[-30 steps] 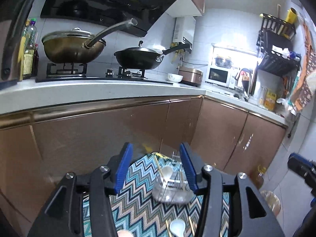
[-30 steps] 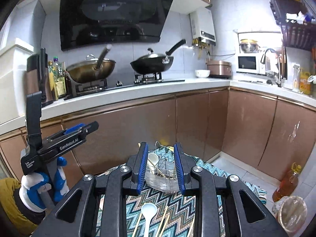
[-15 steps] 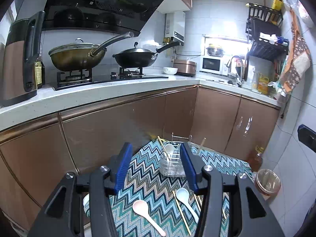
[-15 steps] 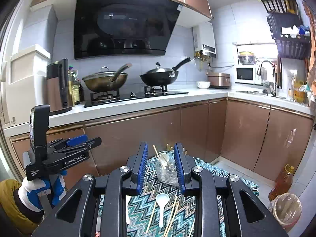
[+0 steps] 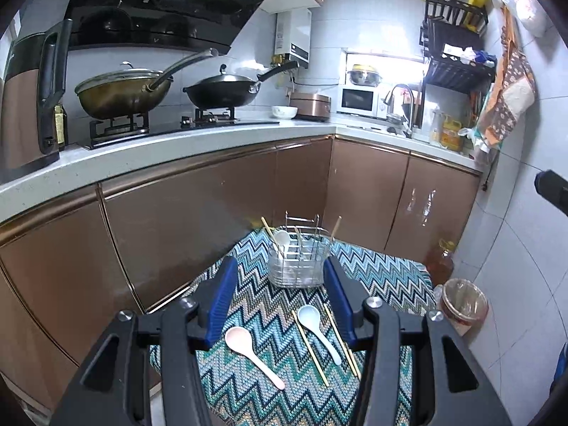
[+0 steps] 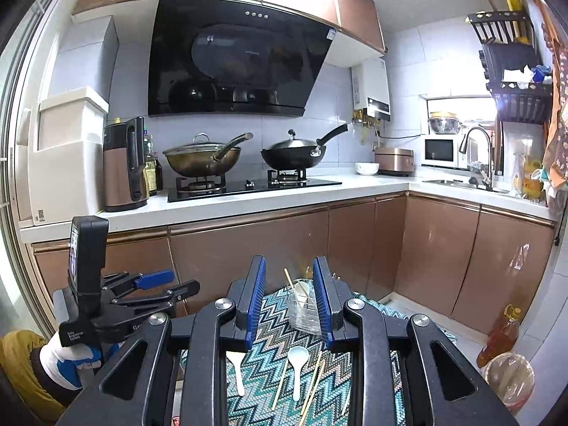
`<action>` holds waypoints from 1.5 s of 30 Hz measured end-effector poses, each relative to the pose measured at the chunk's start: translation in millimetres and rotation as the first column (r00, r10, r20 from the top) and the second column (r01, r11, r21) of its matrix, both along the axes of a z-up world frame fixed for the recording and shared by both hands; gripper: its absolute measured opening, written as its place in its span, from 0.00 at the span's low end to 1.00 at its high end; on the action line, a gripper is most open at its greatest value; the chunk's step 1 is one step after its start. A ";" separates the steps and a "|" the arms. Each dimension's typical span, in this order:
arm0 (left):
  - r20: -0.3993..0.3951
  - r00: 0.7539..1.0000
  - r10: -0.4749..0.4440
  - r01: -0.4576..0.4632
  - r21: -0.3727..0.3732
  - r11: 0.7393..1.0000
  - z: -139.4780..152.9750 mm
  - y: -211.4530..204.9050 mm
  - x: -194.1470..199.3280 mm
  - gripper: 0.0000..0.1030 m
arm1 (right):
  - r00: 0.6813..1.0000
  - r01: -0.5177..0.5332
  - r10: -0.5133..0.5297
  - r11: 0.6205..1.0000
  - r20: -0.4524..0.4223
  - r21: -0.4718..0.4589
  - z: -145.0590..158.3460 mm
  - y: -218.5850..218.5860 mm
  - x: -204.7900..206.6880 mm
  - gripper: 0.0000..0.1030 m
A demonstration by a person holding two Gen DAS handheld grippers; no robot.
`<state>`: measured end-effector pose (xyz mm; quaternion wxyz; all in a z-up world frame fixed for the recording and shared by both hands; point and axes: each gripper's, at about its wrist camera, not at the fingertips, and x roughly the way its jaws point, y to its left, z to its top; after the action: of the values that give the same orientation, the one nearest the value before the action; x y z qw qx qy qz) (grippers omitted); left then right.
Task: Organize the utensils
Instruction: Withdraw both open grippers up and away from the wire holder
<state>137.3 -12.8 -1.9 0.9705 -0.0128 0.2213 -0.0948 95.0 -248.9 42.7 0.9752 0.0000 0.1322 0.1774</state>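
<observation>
Both grippers are shown raised above a table covered by a zigzag-patterned cloth (image 5: 387,277). In the left wrist view, the left gripper (image 5: 280,301) is seen with its blue-padded jaws spread apart and nothing held between them; the same gripper (image 6: 156,285) is seen from the side at the lower left of the right wrist view, carried by a gloved hand (image 6: 64,358). The right gripper (image 6: 289,301) is shown with its jaws narrower but still parted, and nothing is clamped between the pads. A clear utensil holder (image 5: 298,266) with a wire frame is placed upright near the far end of the cloth; a white spoon (image 5: 282,239) and several chopsticks (image 5: 335,227) are stood in it, leaning outward. On the cloth nearer the cameras, a pink spoon (image 5: 248,348) is laid to the left and a pale blue spoon (image 5: 314,325) to the right, well apart from the holder. Loose chopsticks (image 5: 309,346) are laid on either side of the pale blue spoon, roughly parallel to it. Behind the table, brown cabinets (image 5: 198,206) are seen under a white counter (image 6: 269,202), on which two woks (image 6: 202,159) are set on a stove.
</observation>
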 end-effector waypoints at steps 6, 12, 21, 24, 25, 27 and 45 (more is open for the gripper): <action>-0.035 0.999 -0.004 0.004 0.003 1.000 -12.4 -1.7 4.8 0.47 | 1.000 0.003 -0.003 1.000 -0.020 0.016 -6.3 -6.4 2.6 0.27; -0.056 0.998 0.034 -0.035 -0.019 0.999 -21.2 -0.7 10.6 0.47 | 0.999 0.002 0.000 0.999 -0.038 0.046 -18.0 -19.3 12.5 0.28; -0.135 0.989 0.057 -0.057 0.001 0.998 -36.8 -19.9 28.2 0.47 | 0.995 -0.015 0.024 0.996 -0.095 0.092 -50.0 -49.7 35.1 0.29; -0.166 0.984 0.062 -0.061 0.010 0.998 -44.1 -29.1 33.1 0.47 | 0.993 -0.023 0.035 0.994 -0.112 0.105 -59.4 -60.0 40.9 0.29; -0.174 0.983 0.065 -0.063 0.014 0.998 -46.5 -31.8 34.3 0.47 | 0.992 -0.024 0.037 0.994 -0.117 0.109 -61.9 -63.3 42.5 0.29; -0.190 0.979 0.073 -0.070 0.024 0.997 -52.0 -38.0 37.3 0.47 | 0.991 -0.027 0.042 0.992 -0.128 0.121 -68.1 -72.2 46.7 0.29; -0.313 0.946 0.083 -0.068 0.057 0.996 -88.2 -64.3 59.2 0.47 | 0.976 -0.033 0.067 0.986 -0.209 0.163 -107.3 -107.7 70.6 0.29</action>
<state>196.5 -77.1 -90.1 0.9257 -0.0143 0.3747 -0.0493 165.7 -356.5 -64.6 0.9475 0.0934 0.2215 0.2109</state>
